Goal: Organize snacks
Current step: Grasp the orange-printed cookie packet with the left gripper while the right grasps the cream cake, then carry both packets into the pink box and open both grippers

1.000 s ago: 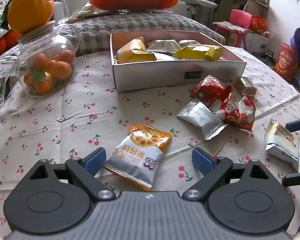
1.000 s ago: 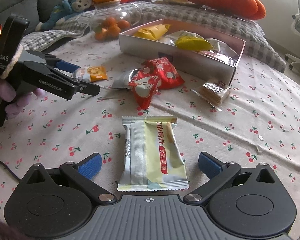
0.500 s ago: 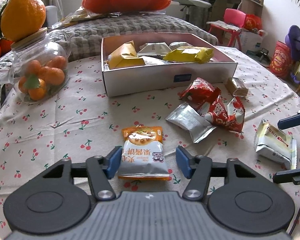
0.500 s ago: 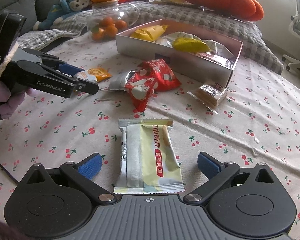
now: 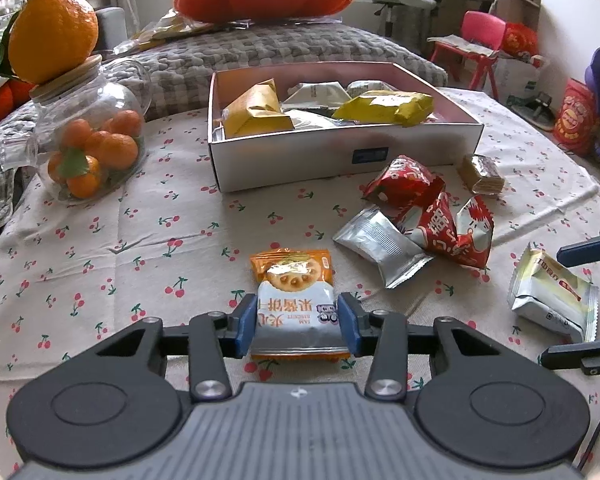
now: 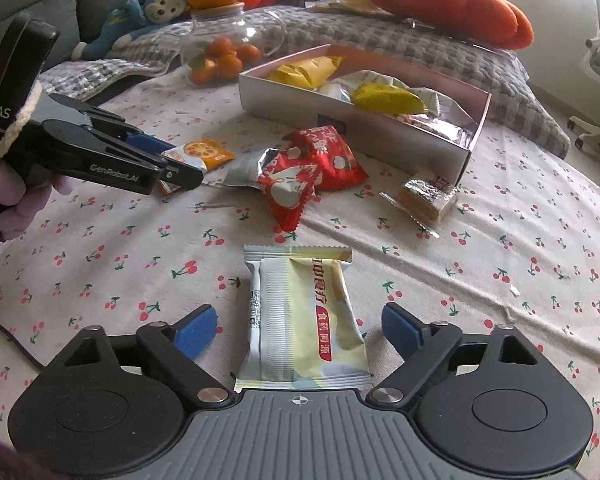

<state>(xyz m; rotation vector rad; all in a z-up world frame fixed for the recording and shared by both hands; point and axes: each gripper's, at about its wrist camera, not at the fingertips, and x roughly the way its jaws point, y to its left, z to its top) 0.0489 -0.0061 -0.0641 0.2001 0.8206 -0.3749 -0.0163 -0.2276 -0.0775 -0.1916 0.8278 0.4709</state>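
Left wrist view looks down past the left gripper (image 5: 299,329), whose blue pads (image 5: 247,324) have just been closing and now press on both sides of the orange-and-silver biscuit packet (image 5: 295,300), which lies flat on the cherry-print tablecloth (image 5: 100,248). Ahead of it the cloth is bare up to the near wall of the shallow white box (image 5: 340,160), which already holds yellow and silver wrappers. To the right the way is crowded: a crinkled silver foil pouch (image 5: 380,244) touches two glossy red packets (image 5: 432,208), and a small brown wafer block in clear wrap (image 5: 482,174) sits just beside the box's near corner. To the left stands a rounded glass jar of mandarins (image 5: 90,140) with a wooden lid and a big orange on top, well apart from the packet. From the right wrist view, the right gripper (image 6: 299,330) has its jaws partly drawn in, having just been closing, yet both blue pads stand clear of the pale yellow-and-white snack pack (image 6: 304,320) lying lengthwise between them, smooth with crimped ends. Open cloth spreads on either side of that pack; the table's edge curves away at far right. A hand (image 6: 8,196) holds the left gripper at the left of this view. Behind the table lie a grey knitted blanket (image 6: 380,36) and a plush orange pumpkin cushion (image 6: 452,4).
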